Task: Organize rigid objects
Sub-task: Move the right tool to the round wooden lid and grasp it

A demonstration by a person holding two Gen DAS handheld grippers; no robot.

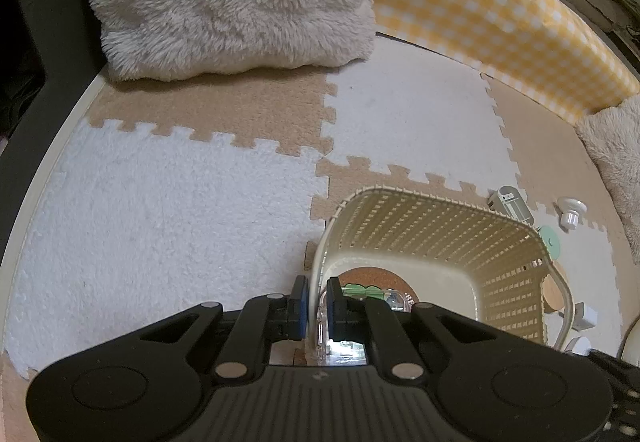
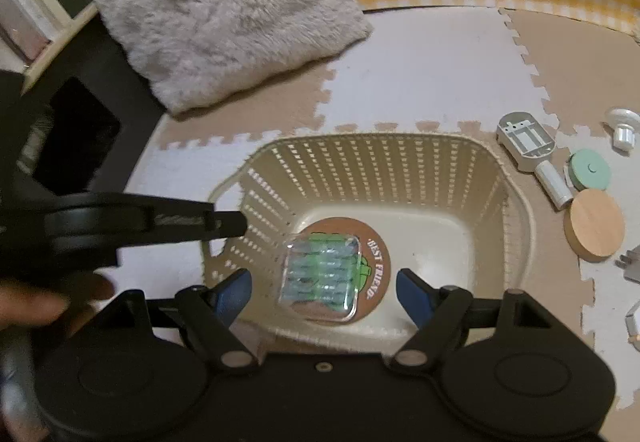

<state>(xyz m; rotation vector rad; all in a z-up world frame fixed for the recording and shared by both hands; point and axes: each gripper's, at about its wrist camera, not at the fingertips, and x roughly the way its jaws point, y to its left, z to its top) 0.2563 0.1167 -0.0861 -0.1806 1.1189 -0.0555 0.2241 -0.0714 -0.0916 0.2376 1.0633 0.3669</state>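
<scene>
A cream woven plastic basket (image 1: 516,242) (image 2: 516,202) stands on the foam mat. Inside it lie a round cork coaster (image 2: 378,254) printed "BEST FRIEND" and a clear square case (image 2: 320,278) with green contents on top of it. My left gripper (image 1: 317,302) is shut on the basket's near-left rim; it shows in the right wrist view (image 2: 224,224) as a black arm at that rim. My right gripper (image 2: 322,292) is open and empty, hovering over the basket just above the clear case.
Loose items lie on the mat right of the basket: a grey plastic housing (image 2: 526,140), a white cylinder (image 2: 554,184), a green disc (image 2: 591,169), a wooden disc (image 2: 595,225), a white knob (image 2: 623,126). A fluffy cushion (image 2: 224,10) and a yellow checked bolster (image 1: 500,14) lie behind.
</scene>
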